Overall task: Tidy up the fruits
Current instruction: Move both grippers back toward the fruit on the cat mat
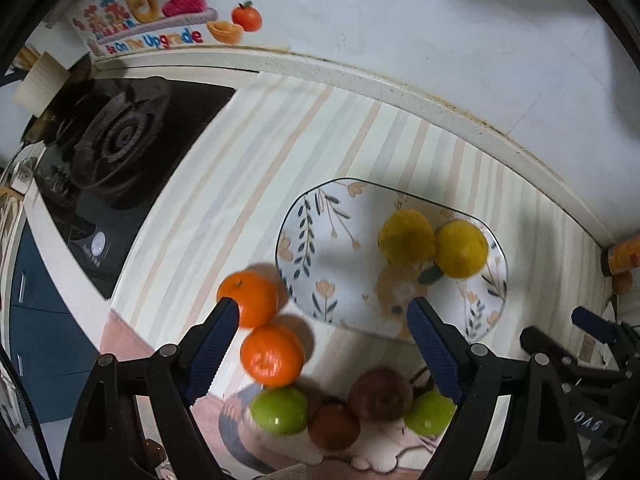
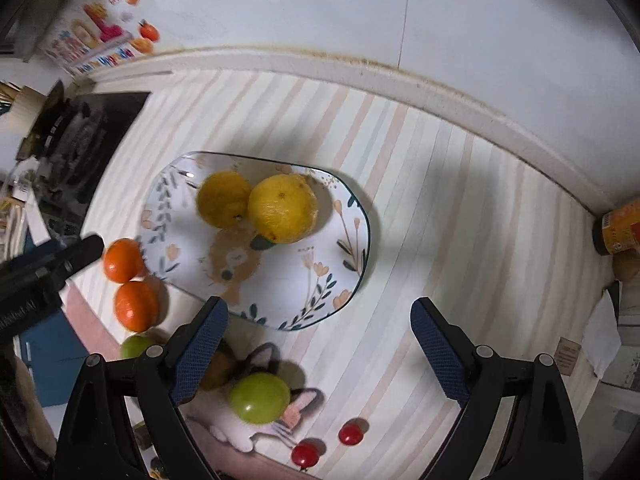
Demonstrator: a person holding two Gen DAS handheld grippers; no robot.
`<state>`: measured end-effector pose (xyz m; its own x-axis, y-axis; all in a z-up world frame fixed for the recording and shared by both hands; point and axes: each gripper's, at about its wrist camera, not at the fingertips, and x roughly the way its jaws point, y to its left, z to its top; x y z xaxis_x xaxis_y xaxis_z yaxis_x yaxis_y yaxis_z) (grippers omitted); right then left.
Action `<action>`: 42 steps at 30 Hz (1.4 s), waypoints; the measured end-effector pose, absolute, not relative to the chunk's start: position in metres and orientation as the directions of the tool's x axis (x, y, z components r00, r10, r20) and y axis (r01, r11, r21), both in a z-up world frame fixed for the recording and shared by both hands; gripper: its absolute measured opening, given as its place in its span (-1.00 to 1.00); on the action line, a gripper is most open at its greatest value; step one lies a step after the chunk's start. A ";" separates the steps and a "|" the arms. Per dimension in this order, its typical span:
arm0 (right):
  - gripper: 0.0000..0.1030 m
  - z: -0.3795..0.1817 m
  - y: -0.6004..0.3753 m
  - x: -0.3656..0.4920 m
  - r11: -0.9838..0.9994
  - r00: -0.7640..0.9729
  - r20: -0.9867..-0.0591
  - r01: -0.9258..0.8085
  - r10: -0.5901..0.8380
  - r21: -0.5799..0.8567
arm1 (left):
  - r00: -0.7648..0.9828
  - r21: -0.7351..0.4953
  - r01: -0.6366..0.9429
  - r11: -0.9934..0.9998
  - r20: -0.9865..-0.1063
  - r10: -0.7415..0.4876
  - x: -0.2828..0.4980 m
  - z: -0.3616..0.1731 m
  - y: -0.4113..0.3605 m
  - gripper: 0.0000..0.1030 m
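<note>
Both your tongs, left tongs (image 1: 324, 308) and right tongs (image 2: 320, 308), are spread wide and empty above the tabletop (image 2: 440, 200). Two lemons (image 2: 282, 208) sit touching on the floral plate (image 2: 352, 216). The mandarins (image 1: 272, 354), green apples (image 2: 260, 398) and cherry tomatoes (image 2: 306, 454) are loose beside the plate. Risk: round fruit rolls if you nudge it or clip the plate rim.

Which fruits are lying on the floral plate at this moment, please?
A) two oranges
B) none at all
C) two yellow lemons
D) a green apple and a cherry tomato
C: two yellow lemons lie touching on the floral plate; the oranges sit on the cloth beside its rim.
</note>
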<state>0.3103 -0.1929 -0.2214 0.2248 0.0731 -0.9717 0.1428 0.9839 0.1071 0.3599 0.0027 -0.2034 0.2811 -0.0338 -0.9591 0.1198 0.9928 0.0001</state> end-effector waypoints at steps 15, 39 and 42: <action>0.84 -0.135 -0.173 0.239 0.989 0.357 -0.927 0.050 0.112 0.138 | 0.404 -0.001 0.128 0.992 -0.913 -0.053 0.273 -0.139 0.013 0.67; 0.84 -0.211 -0.167 0.242 0.943 0.192 -0.936 0.101 0.294 0.317 | 0.347 0.012 0.014 1.000 -0.938 0.006 0.253 -0.176 0.052 0.93; 0.84 -0.255 -0.162 0.249 0.936 0.111 -0.943 0.131 0.315 0.328 | 0.292 0.020 -0.009 1.000 -0.956 0.022 0.247 -0.207 0.060 0.93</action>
